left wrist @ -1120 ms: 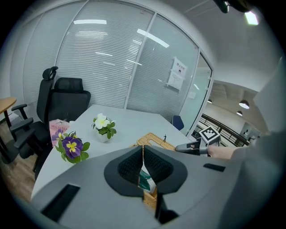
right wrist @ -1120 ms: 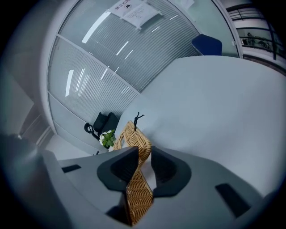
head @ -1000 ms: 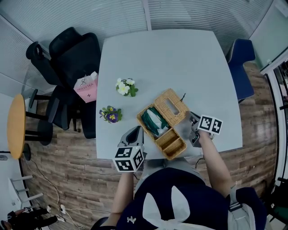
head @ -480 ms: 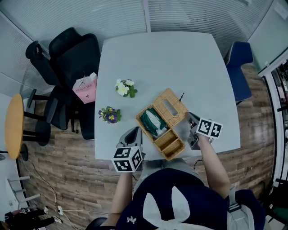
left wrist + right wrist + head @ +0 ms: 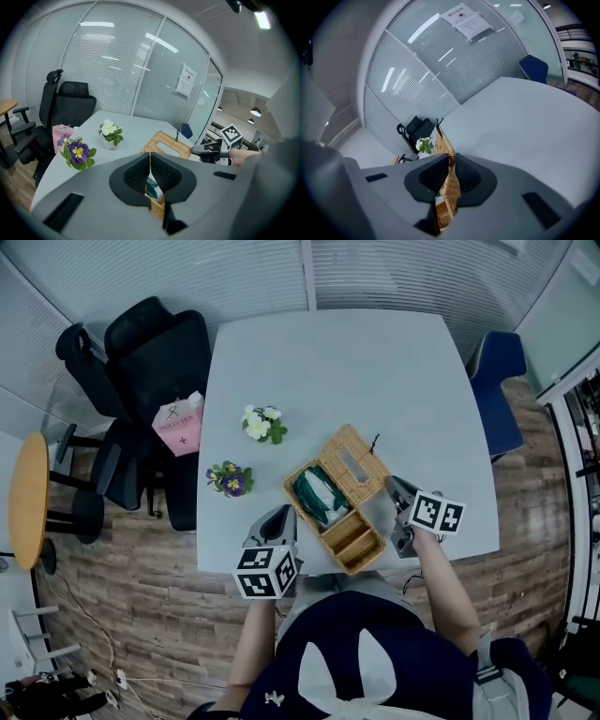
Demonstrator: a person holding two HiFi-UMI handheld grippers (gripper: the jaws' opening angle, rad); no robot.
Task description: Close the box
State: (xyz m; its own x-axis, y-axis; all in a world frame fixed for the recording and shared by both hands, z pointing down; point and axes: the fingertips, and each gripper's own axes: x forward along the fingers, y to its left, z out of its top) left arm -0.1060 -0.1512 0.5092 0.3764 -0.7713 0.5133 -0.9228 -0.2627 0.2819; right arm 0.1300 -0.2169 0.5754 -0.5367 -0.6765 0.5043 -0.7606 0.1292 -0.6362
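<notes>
White table (image 5: 328, 362) carries wicker box (image 5: 367, 559). Left gripper (image 5: 279, 517) clamps its wall; right gripper (image 5: 394, 486) jaws, just closing, pinch tilted lid (image 5: 354, 463).

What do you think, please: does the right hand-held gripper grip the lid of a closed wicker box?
Not closed: the right hand-held gripper, its jaws just tightened, grips the lid, but the wicker box is open; the head view shows green contents uncovered.
</notes>
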